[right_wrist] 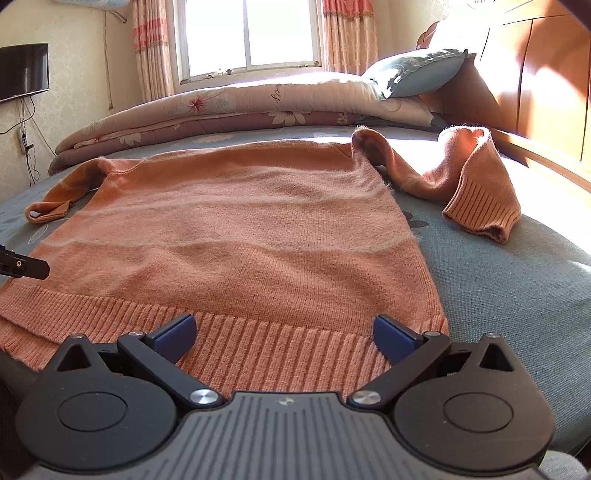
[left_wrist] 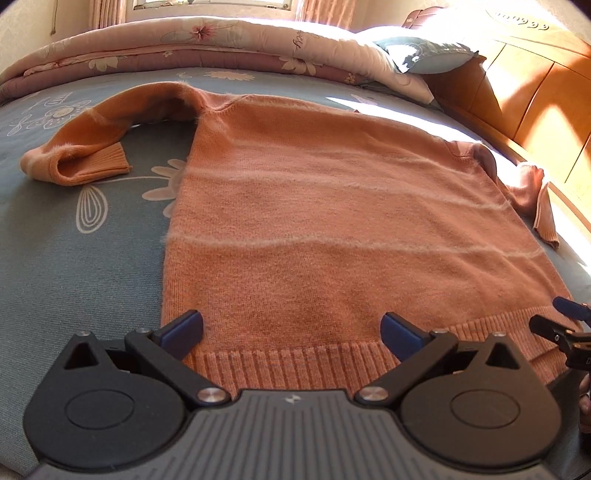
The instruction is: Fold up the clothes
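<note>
An orange knit sweater (left_wrist: 314, 221) with pale fuzzy stripes lies flat on the bed, ribbed hem towards me. Its left sleeve (left_wrist: 92, 147) bends out over the sheet, cuff folded back. Its right sleeve (right_wrist: 476, 184) is bunched near the headboard. My left gripper (left_wrist: 293, 334) hovers open over the hem's left part, blue pads wide apart with nothing between them. Over the hem's right corner, my right gripper (right_wrist: 284, 334) stands open too. The right gripper's fingers (left_wrist: 561, 325) show at the right edge of the left wrist view, and a left finger (right_wrist: 26, 267) at the left edge of the right wrist view.
The grey-blue flowered sheet (left_wrist: 74, 258) covers the bed. A folded floral quilt (right_wrist: 229, 107) lies along the far side, with a blue pillow (right_wrist: 417, 72) against the wooden headboard (right_wrist: 535, 81). Beyond are a window (right_wrist: 247, 33), curtains and a wall screen (right_wrist: 22, 70).
</note>
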